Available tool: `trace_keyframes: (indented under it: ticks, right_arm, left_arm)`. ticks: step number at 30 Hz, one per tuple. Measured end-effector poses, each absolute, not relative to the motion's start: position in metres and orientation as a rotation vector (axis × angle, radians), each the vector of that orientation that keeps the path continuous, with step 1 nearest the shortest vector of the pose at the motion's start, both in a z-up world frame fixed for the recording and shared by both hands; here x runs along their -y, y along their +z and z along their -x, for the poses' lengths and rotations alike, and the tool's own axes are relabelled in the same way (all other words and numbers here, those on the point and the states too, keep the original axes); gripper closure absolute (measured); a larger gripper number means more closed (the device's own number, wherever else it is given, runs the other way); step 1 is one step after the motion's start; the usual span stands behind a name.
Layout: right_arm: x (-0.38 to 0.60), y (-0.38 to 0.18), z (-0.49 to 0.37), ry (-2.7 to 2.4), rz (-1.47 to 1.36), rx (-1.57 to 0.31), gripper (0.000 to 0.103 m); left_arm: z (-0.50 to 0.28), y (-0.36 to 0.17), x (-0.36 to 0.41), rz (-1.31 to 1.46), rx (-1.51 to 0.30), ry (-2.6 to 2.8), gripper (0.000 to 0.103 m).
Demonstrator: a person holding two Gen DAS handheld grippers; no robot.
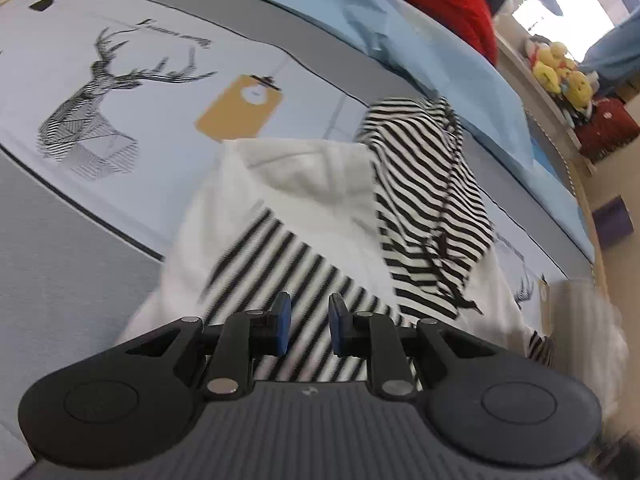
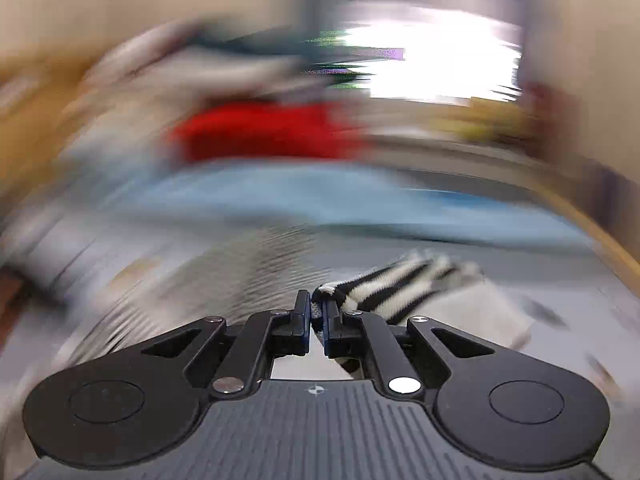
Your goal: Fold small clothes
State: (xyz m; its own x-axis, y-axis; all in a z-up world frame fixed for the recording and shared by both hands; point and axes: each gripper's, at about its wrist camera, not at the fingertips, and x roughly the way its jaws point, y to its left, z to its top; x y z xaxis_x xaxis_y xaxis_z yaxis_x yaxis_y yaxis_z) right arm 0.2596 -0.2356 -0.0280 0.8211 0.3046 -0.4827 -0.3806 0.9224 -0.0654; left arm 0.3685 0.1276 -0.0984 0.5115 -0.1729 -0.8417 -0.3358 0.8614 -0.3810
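Left wrist: left tool parted over crumpled striped garment | right tool pinches its, seemingly, striped edge

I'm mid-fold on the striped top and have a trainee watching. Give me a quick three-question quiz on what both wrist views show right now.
1. True or false: the right gripper is shut on a striped edge of the striped garment.
2. Multiple choice: the left gripper is A) shut on the white part, B) open above the stripes with nothing between its fingers, C) shut on the blue sheet.
3. Short answer: what animal is printed on the bed cover left of the garment?

Key
1. True: striped cloth is pinched between the nearly closed fingers.
2. B.
3. A deer head with antlers.
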Motion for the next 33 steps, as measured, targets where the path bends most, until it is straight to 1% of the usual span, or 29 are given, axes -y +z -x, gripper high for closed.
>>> trace_keyframes:
  ticks: [1, 3, 5, 7, 8, 10, 11, 13, 18, 19, 22, 25, 28, 29, 30, 31, 32, 33]
  right_arm:
    - [0.213, -0.037, -0.254, 0.474, 0.222, -0.524, 0.097]
    - [0.178, -0.065, -0.246, 0.66, 0.319, -0.664, 0.097]
    - [0.16, -0.092, -0.242, 0.697, 0.414, -0.779, 0.097]
    - [0.158, -0.103, -0.243, 0.715, 0.441, -0.856, 0.097]
    - [0.162, -0.103, -0.245, 0.715, 0.423, -0.866, 0.095]
    - [0.176, -0.099, -0.254, 0.683, 0.374, -0.88, 0.089]
    - [0.184, -0.099, -0.261, 0.652, 0.349, -0.89, 0.087]
    - [0.202, -0.098, -0.27, 0.57, 0.298, -0.912, 0.079]
    - [0.252, -0.106, -0.298, 0.354, 0.123, -0.999, 0.077]
    - [0.261, -0.11, -0.301, 0.319, 0.09, -1.013, 0.076]
    - [0.274, -0.125, -0.304, 0.285, 0.03, -1.059, 0.075]
    - [0.272, -0.127, -0.301, 0.297, 0.017, -1.065, 0.075]
    - [0.265, -0.12, -0.299, 0.337, 0.035, -1.047, 0.074]
    - [0.262, -0.118, -0.301, 0.341, 0.042, -1.047, 0.074]
    - [0.261, -0.118, -0.301, 0.342, 0.046, -1.051, 0.074]
    - [0.26, -0.119, -0.302, 0.341, 0.048, -1.061, 0.073]
    - [0.26, -0.122, -0.302, 0.337, 0.051, -1.076, 0.073]
    - [0.26, -0.125, -0.305, 0.331, 0.054, -1.089, 0.073]
  left_arm:
    - [-0.369, -0.1, -0.132, 0.555, -1.047, 0.109, 0.082]
    - [-0.37, -0.102, -0.138, 0.576, -1.055, 0.113, 0.082]
    - [-0.372, -0.105, -0.14, 0.606, -1.066, 0.107, 0.082]
    - [-0.375, -0.11, -0.138, 0.641, -1.081, 0.085, 0.082]
    - [-0.376, -0.112, -0.136, 0.655, -1.091, 0.071, 0.082]
    - [-0.379, -0.118, -0.129, 0.66, -1.114, 0.053, 0.077]
    - [-0.38, -0.121, -0.126, 0.664, -1.126, 0.047, 0.07]
    - [-0.381, -0.128, -0.121, 0.682, -1.148, 0.04, 0.067]
    - [-0.385, -0.138, -0.113, 0.694, -1.166, 0.069, 0.066]
    - [-0.386, -0.14, -0.111, 0.695, -1.167, 0.072, 0.065]
    - [-0.39, -0.146, -0.102, 0.67, -1.171, 0.095, 0.058]
    - [-0.391, -0.146, -0.097, 0.614, -1.164, 0.166, 0.046]
    - [-0.392, -0.15, -0.093, 0.586, -1.164, 0.204, 0.045]
    - [-0.393, -0.151, -0.091, 0.576, -1.162, 0.198, 0.048]
    - [-0.394, -0.15, -0.086, 0.551, -1.154, 0.183, 0.068]
    - [-0.395, -0.148, -0.082, 0.521, -1.145, 0.167, 0.082]
    - [-0.395, -0.143, -0.078, 0.494, -1.124, 0.155, 0.089]
    - [-0.393, -0.133, -0.073, 0.469, -1.081, 0.134, 0.093]
